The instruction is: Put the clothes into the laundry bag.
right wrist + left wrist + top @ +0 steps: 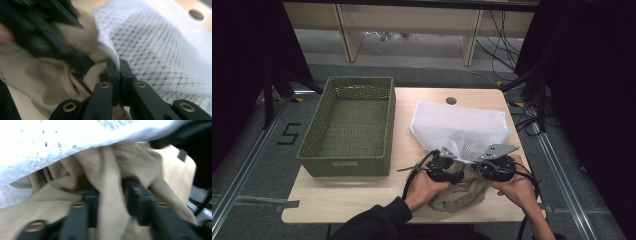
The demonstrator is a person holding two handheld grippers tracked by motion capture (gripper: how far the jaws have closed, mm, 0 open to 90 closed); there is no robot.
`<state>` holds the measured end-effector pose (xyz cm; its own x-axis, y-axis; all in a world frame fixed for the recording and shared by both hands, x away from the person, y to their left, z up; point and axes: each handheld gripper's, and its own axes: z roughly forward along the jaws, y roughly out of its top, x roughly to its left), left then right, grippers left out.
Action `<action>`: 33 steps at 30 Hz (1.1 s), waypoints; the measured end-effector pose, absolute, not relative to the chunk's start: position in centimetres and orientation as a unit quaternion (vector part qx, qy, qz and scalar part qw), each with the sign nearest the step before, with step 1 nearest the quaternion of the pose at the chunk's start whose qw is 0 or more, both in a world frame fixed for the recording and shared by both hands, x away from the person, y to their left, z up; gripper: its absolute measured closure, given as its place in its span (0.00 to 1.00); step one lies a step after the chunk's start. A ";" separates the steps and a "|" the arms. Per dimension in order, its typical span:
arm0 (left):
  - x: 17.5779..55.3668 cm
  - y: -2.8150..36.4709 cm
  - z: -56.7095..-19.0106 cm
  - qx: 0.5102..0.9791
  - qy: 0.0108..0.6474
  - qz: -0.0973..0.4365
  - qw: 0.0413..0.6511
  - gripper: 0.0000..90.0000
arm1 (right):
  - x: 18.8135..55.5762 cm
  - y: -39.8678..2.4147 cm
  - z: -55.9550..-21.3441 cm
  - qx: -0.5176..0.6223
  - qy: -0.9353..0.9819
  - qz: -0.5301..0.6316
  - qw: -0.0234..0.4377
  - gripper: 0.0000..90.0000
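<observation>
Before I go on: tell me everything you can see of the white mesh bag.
The white mesh bag is soft netted fabric, with a white zipper along its opening edge. It lies flat on the table, right of the green basket, mouth toward the person. The right gripper is clamped shut on the zipper edge. Beige cloth bunches at the mouth, partly under the mesh; the left gripper has a fold of it between its jaws.

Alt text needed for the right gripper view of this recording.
The right gripper, seen close up, is shut on the zipper edge of a white mesh bag lying on a wooden table. To its left, beige cloth bunches at the bag's opening, with the blurred left gripper in it.
</observation>
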<state>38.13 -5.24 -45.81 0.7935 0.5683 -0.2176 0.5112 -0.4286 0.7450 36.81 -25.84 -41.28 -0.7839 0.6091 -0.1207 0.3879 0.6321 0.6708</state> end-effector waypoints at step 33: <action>40.6 2.2 -45.3 0.864 0.350 0.054 0.359 0.41 | 37.5 -25.2 -43.2 0.279 0.896 0.298 0.176 1.00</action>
<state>40.63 2.24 -45.31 0.7487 0.6437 -0.1587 0.5667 -0.4971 0.6570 37.50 -25.20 -43.25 -0.7827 0.6041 -0.1496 0.3938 0.6668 0.6327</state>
